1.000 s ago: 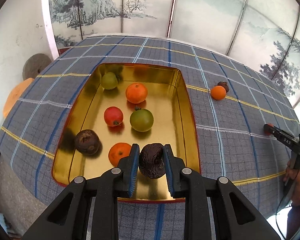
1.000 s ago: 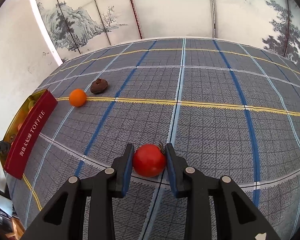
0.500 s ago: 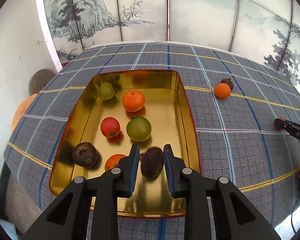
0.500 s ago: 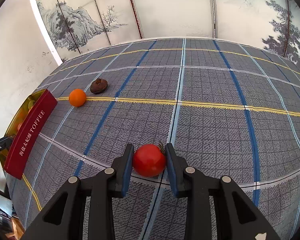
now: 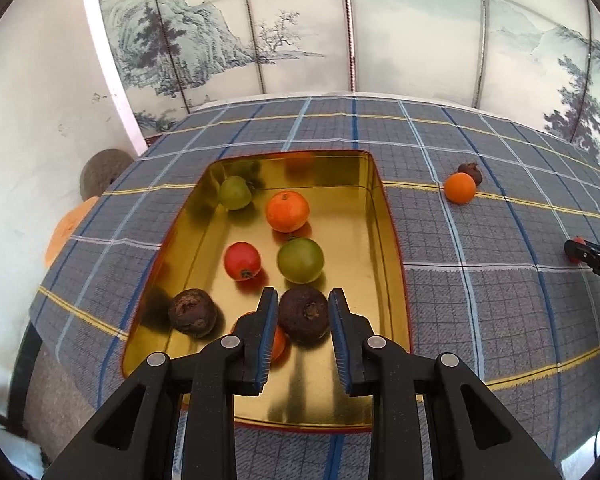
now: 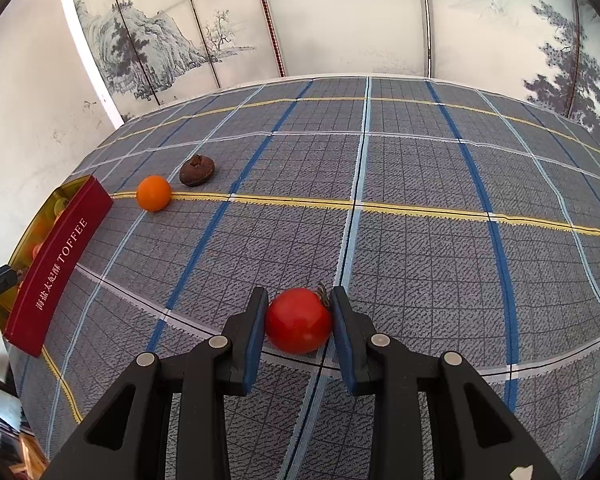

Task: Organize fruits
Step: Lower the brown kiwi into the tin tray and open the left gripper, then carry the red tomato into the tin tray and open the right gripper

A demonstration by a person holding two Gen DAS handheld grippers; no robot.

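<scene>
A gold tin tray [image 5: 384,264] with a red outer wall [image 6: 56,264] holds several fruits: a green one [image 5: 300,260], an orange [image 5: 287,211], a red one [image 5: 242,261], a dark brown one [image 5: 191,313]. My left gripper [image 5: 303,316] is open above the tray; another dark brown fruit [image 5: 305,316] lies on the tray floor between its fingers, with small gaps at both pads. My right gripper [image 6: 299,320] is shut on a red tomato [image 6: 298,320] on the cloth.
An orange [image 6: 153,193] and a dark brown fruit [image 6: 197,170] lie on the checked cloth to the right of the tray; they also show in the left wrist view [image 5: 459,187]. The table edge drops off left of the tray. A painted screen stands behind.
My left gripper has opened and let the dark brown fruit go onto the tray floor, then lifted and drawn back a little. The right gripper with the tomato has not moved.
</scene>
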